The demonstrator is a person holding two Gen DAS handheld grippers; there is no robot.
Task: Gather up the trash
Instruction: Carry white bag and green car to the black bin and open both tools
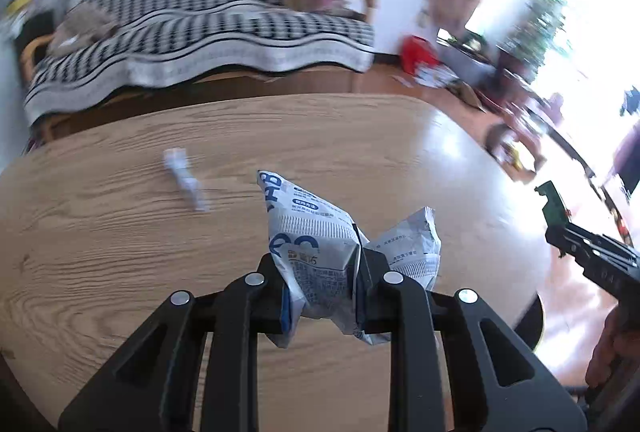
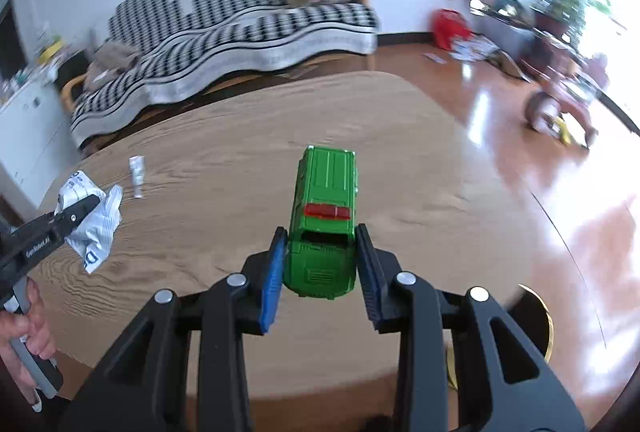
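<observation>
My left gripper (image 1: 320,264) is shut on a crumpled white and blue wrapper (image 1: 316,232) and holds it above the wooden table (image 1: 120,232). The wrapper also shows in the right wrist view (image 2: 94,224), in the left gripper (image 2: 86,209). A small crumpled white paper scrap (image 1: 185,177) lies on the table beyond it to the left; it also shows in the right wrist view (image 2: 137,175). My right gripper (image 2: 322,256) is shut on a green toy truck (image 2: 324,216), held above the table (image 2: 400,171). The right gripper shows at the right edge of the left wrist view (image 1: 560,220).
A sofa with a black and white checked cover (image 1: 200,31) stands behind the table. A red bag (image 1: 418,53) and scattered items lie on the shiny floor to the right. A dark round object with a yellow rim (image 2: 536,316) sits below the table's right edge.
</observation>
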